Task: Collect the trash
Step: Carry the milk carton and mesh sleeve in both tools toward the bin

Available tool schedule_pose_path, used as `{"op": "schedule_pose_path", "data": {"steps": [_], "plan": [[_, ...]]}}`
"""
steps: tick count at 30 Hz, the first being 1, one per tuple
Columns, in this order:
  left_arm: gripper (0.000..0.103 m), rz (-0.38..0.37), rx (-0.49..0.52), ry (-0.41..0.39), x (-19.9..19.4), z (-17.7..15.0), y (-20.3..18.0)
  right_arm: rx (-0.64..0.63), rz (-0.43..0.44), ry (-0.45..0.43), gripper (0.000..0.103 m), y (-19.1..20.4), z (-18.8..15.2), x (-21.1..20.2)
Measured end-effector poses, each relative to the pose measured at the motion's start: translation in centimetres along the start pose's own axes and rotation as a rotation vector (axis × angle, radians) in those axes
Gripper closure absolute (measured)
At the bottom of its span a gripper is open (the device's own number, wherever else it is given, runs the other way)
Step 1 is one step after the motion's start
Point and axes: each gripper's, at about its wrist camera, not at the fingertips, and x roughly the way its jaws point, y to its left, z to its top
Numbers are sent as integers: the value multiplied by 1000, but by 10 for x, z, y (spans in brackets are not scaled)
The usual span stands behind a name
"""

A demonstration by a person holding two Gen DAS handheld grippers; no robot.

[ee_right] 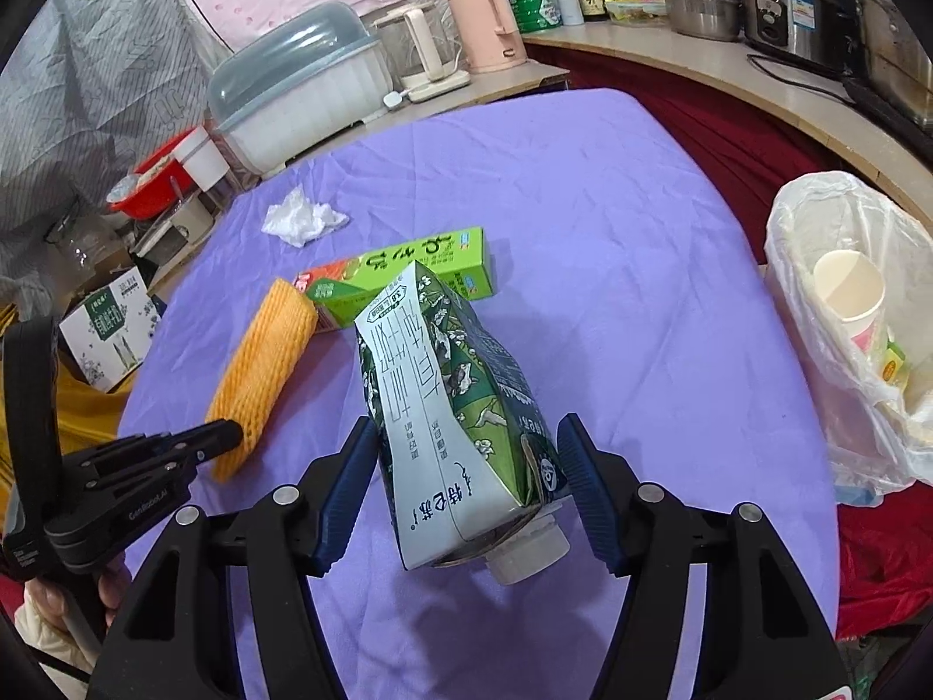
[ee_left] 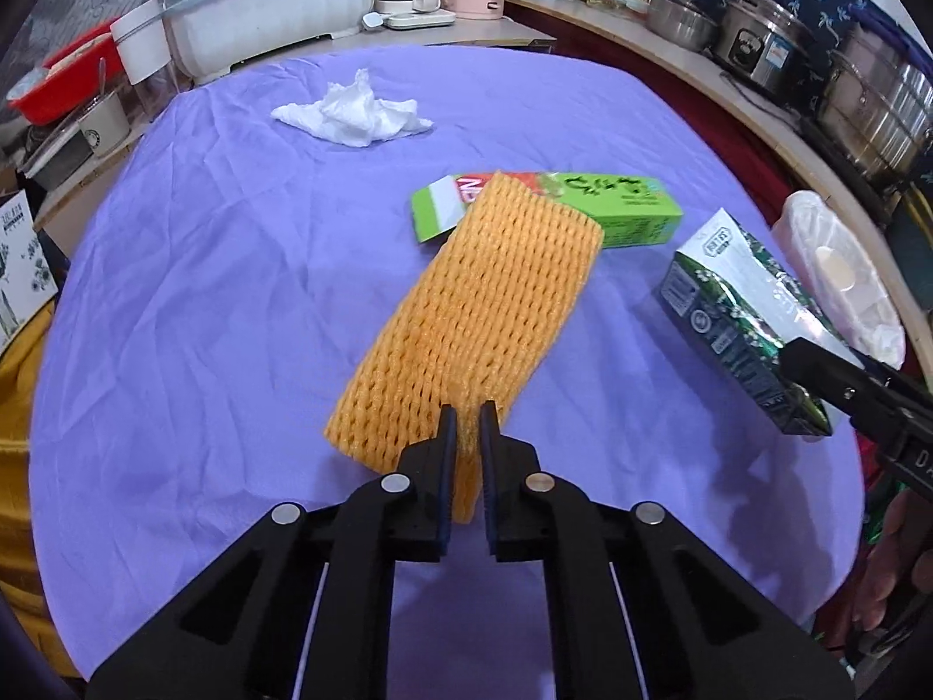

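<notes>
An orange foam net lies on the purple tablecloth, its far end resting on a green box. My left gripper is shut on the net's near edge; in the right wrist view this gripper pinches the net from the left. My right gripper is shut on a crumpled green and white milk carton, cap end toward the camera, held above the cloth. The carton also shows in the left wrist view, gripped by the right gripper. A crumpled white tissue lies farther back.
A white-lined trash bag holding a paper cup stands off the table's right edge. Behind the table are a covered dish rack, kettles, a red basin and a counter with steel pots. A cardboard box sits at the left.
</notes>
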Motion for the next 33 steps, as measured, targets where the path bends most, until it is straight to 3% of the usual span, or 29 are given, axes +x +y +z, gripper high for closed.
{"op": "schedule_pose_path", "data": {"steps": [8, 15, 17, 18, 20, 24, 26, 33], "plan": [[96, -64, 5, -54, -34, 12, -39, 38, 0, -86, 43, -19, 10, -37], [96, -156, 75, -99, -56, 38, -99, 97, -32, -169, 45, -56, 16, -73], [96, -189, 98, -104, -57, 46, -121, 125, -53, -194, 51, -75, 17, -87], [96, -197, 112, -108, -58, 49, -131, 136, -61, -200, 79, -82, 17, -90], [96, -218, 136, -115, -57, 54, -153, 183, -71, -201, 85, -106, 19, -98], [96, -249, 176, -91, -39, 66, -197, 260, -92, -152, 84, -152, 18, -90], [96, -232, 185, -84, -31, 67, -207, 257, -84, -145, 83, -157, 10, -88], [96, -199, 208, -69, -23, 57, -212, 228, -82, -88, 48, -156, -19, -68]]}}
